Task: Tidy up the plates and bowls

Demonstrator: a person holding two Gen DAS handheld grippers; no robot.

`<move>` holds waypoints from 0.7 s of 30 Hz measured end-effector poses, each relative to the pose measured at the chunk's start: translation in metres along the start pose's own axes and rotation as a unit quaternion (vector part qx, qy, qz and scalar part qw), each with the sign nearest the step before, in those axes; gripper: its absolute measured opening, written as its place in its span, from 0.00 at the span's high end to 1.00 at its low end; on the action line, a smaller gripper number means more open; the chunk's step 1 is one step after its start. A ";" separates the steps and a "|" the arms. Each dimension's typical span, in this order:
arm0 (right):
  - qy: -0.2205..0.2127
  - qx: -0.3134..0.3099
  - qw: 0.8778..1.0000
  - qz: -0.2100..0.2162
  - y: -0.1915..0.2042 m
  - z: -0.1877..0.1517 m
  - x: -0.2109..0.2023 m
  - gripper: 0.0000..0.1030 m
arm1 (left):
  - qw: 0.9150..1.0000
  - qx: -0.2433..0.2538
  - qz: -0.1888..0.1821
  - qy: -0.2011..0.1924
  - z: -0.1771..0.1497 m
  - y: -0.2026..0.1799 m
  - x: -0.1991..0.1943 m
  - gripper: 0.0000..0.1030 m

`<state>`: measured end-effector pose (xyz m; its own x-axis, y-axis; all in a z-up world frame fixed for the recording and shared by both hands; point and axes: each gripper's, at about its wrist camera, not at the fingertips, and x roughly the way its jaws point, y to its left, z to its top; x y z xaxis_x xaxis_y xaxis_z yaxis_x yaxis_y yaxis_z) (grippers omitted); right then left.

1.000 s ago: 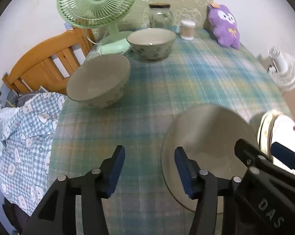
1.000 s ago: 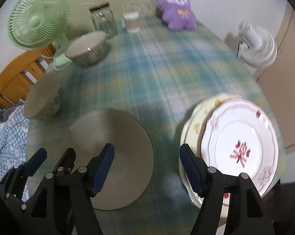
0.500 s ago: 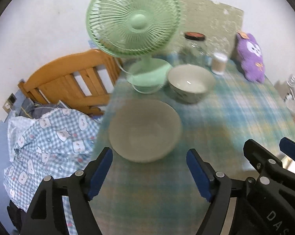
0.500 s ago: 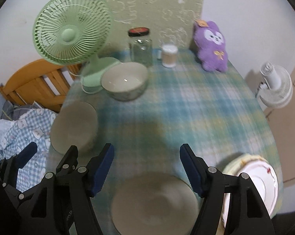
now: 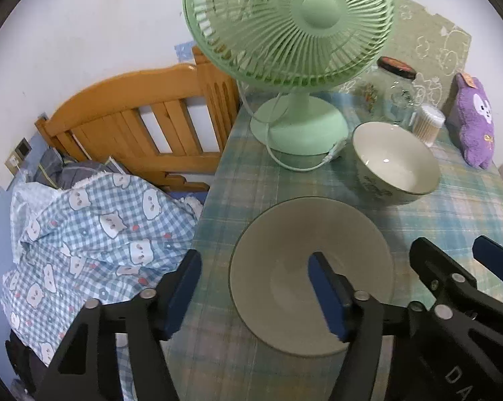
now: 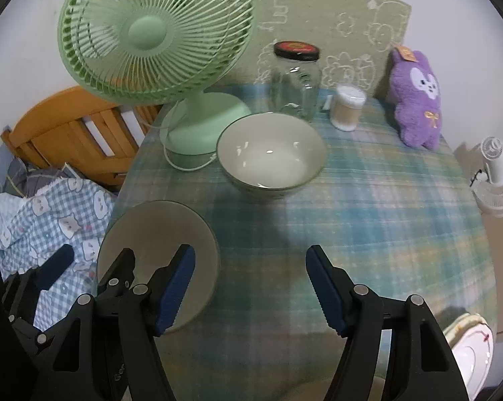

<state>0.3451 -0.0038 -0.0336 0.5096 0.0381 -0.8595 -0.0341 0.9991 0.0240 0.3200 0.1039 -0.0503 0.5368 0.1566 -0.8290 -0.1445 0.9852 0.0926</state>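
Currently left hand-held gripper (image 5: 253,289) straddles near bowl's (image 5: 285,250) rim at tabletop's (image 6: 368,207) left edge, jaws just closing, not clamped. Right hand-held gripper (image 6: 249,287) apart, empty. Seat rim deep before squeezing.

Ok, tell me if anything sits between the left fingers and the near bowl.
Nothing visible does. The left gripper is open over the near bowl's left rim, one finger above its hollow, the other outside. The fan and far bowl stand beyond it.

bowl (image 6: 271,153): glossy ceramic | tablecloth (image 6: 368,207): woven cloth | jar (image 6: 296,83): clear glass
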 end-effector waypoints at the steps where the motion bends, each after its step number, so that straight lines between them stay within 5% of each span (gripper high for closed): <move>1: 0.003 -0.002 1.000 0.002 0.003 0.001 0.004 0.36 | 1.000 0.001 0.000 0.002 0.001 0.000 0.004 0.39; 7: 0.027 -0.005 1.000 0.004 0.015 0.006 0.029 0.43 | 1.000 0.002 0.001 0.019 0.003 0.002 0.026 0.56; 14: 0.031 -0.007 0.999 0.011 0.023 0.007 0.044 0.64 | 1.000 -0.012 -0.008 0.028 0.003 0.008 0.038 0.78; 17: 0.041 -0.015 0.999 0.011 0.026 0.008 0.048 0.83 | 0.999 -0.011 -0.005 0.029 0.003 0.009 0.039 0.81; 21: 0.048 -0.019 0.999 0.016 0.028 0.008 0.051 0.86 | 1.000 -0.003 -0.009 0.030 0.003 0.009 0.040 0.82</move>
<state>0.3769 0.0263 -0.0729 0.4237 0.0654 -0.9034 -0.0824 0.9960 0.0334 0.3426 0.1193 -0.0812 0.4889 0.1342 -0.8620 -0.1410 0.9873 0.0737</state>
